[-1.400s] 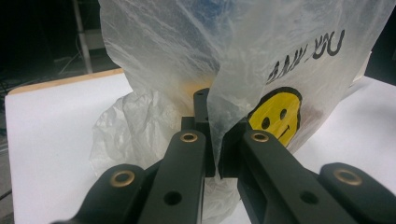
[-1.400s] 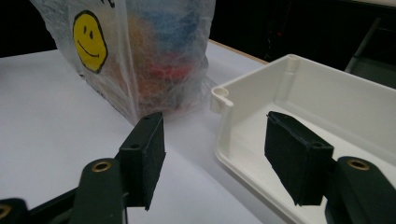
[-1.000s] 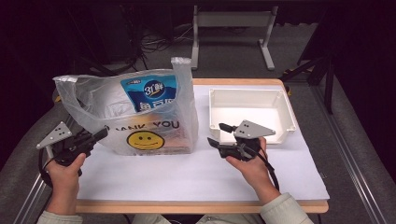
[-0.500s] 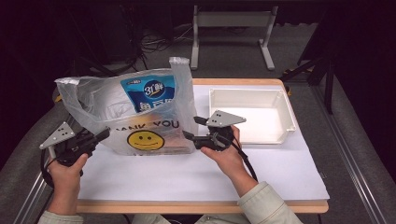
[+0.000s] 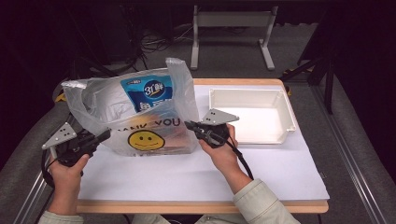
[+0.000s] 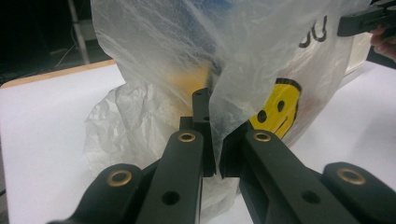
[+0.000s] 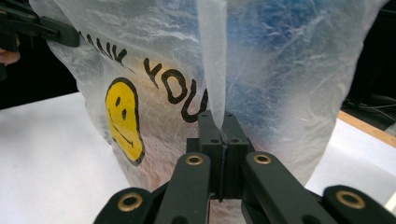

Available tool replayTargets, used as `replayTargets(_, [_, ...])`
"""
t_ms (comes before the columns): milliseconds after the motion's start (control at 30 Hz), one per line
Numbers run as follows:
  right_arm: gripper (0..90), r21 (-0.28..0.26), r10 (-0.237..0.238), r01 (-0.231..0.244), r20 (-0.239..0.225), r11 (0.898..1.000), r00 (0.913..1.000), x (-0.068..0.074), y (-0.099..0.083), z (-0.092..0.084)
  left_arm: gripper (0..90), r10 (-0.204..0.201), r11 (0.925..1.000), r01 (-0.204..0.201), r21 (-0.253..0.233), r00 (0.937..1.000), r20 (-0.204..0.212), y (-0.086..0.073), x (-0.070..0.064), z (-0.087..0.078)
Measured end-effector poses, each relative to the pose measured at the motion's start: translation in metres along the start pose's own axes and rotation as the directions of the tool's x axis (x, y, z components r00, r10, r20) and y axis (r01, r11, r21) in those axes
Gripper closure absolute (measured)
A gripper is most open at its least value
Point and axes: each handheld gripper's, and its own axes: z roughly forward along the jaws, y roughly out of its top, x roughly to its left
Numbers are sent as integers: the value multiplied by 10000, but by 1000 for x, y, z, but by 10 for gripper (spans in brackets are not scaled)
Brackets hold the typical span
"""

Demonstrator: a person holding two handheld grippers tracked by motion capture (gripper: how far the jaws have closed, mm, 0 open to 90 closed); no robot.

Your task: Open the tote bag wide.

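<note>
Both forearms reach forward, level over the white table (image 5: 280,172). The left gripper (image 5: 106,135) pinches the near-left edge of the smiley-face plastic bag (image 5: 140,116), film clamped between its jaws. The right gripper (image 5: 190,125), whose jaws have just been closing, nips the bag's right edge. The bag stands between them; the white tray (image 5: 252,114) lies behind the right hand.

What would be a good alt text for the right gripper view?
The right tool is shut on a fold of a clear plastic bag printed with a yellow smiley face, standing on a white table. The left tool reaches in at top left.
</note>
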Motion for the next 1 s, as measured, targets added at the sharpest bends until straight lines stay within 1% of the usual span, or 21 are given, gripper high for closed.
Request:
replayTargets(67, [900,71,4,-4,92,10000,10000,-1,-4,0,888,-73,9999,73,130,10000,-10,-2,2,2])
replayTargets(167, [900,132,131,-133,164,9998,9998,-3,-12,-1,889,-164,9994,165,291,9999,-30,-4,4,7])
replayTargets(267, [900,277,284,-290,199,9992,9994,-6,-22,-1,889,-264,9983,261,529,9996,47,-8,4,16])
replayTargets(300, [900,277,284,-290,199,9992,9994,-6,-22,-1,889,-264,9983,261,529,9996,47,-8,4,16])
replayTargets(333, [900,379,282,-290,214,9989,9994,-7,-24,-1,889,-201,9976,196,662,9998,66,-9,4,18])
replayTargets(400, [900,501,225,-237,258,9985,9994,-7,-27,0,889,-226,9964,218,820,9997,88,-12,5,21])
replayTargets(467, [900,596,204,-219,259,9980,9995,-7,-29,2,889,-361,9954,352,890,9993,85,-15,7,23])
replayTargets(533, [900,688,223,-239,237,9973,9995,-8,-31,4,889,-403,9944,392,982,9991,93,-16,9,23])
replayTargets(633, [900,792,292,-304,160,9964,9994,-7,-35,6,887,-393,9923,382,1182,9992,74,-19,9,25])
replayTargets(700, [900,820,303,-313,134,9961,9995,-7,-37,6,887,-264,9911,250,1305,9996,89,-20,9,26])
replayTargets(800, [900,987,351,-356,60,9945,9994,-6,-44,6,887,-197,9876,174,1561,9997,135,-23,7,28])
replayTargets(867, [899,1126,334,-339,66,9931,9994,-6,-49,6,888,-264,9836,218,1791,9994,236,-26,8,31])
replayTargets(933, [899,1148,473,-470,-3,9923,9989,-6,-55,8,889,-367,9793,305,2003,9989,275,-29,9,33])
replayTargets(1000, [899,1257,537,-528,-43,9907,9985,-5,-60,9,889,-354,9768,282,2124,9989,300,-31,10,33])
